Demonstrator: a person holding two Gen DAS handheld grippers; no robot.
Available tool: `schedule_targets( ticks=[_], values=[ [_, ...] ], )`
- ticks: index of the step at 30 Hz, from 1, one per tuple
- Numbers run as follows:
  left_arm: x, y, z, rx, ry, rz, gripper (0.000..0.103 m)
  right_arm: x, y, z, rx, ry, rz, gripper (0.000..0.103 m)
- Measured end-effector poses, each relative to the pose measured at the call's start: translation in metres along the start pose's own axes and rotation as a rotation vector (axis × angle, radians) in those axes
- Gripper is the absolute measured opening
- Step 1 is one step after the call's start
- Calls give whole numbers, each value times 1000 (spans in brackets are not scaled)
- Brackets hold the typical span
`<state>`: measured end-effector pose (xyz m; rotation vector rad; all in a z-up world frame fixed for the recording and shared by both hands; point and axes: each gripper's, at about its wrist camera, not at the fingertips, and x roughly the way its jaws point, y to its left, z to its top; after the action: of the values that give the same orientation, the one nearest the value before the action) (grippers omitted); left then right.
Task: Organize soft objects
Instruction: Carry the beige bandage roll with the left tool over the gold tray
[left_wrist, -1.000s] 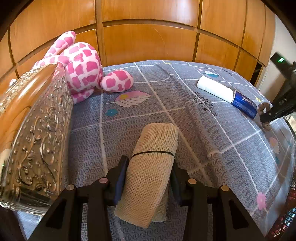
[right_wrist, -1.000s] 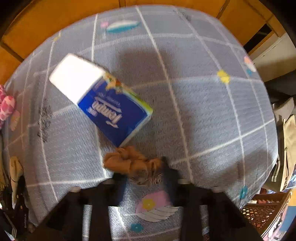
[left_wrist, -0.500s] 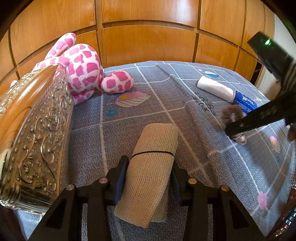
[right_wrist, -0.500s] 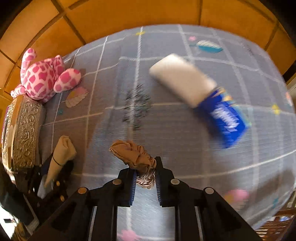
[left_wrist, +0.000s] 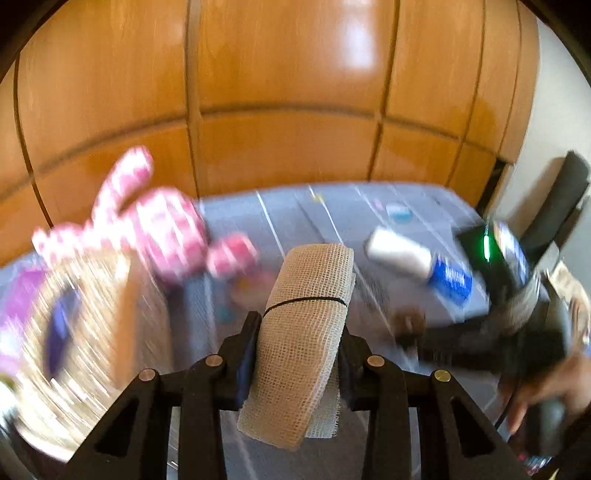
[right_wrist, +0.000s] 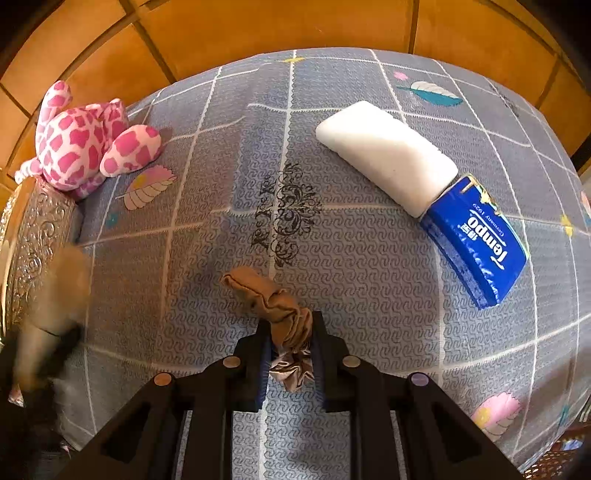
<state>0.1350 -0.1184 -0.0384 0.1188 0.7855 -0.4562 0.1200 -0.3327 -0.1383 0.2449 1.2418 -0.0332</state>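
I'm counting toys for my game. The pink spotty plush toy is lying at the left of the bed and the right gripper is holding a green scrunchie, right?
Almost. The scrunchie in the right gripper is brown, not green, as the right wrist view shows. The pink spotty plush toy does lie at the left of the bed.

One pink-and-white spotted plush toy (right_wrist: 86, 147) lies at the upper left, and one blue tissue pack with a white end (right_wrist: 424, 192) lies at the upper right. There is one rolled beige mesh cloth (left_wrist: 303, 332), one crumpled brown fabric scrunchie (right_wrist: 275, 306), and one embossed silver box (right_wrist: 33, 236) at the left edge.
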Motion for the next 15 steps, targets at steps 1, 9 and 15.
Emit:
schedule_targets(
  ticks=[1,9,15],
  values=[
    [-1,8,8,-15,1,4,37,0,0,1,-1,-1,-1,18],
    [-29,127,59,-238,-27,172,37,5,4,6,-8,-1,-9,18],
    [-61,206,40,-396,-14,280,37,6,7,6,-23,-3,-19,18]
  ],
)
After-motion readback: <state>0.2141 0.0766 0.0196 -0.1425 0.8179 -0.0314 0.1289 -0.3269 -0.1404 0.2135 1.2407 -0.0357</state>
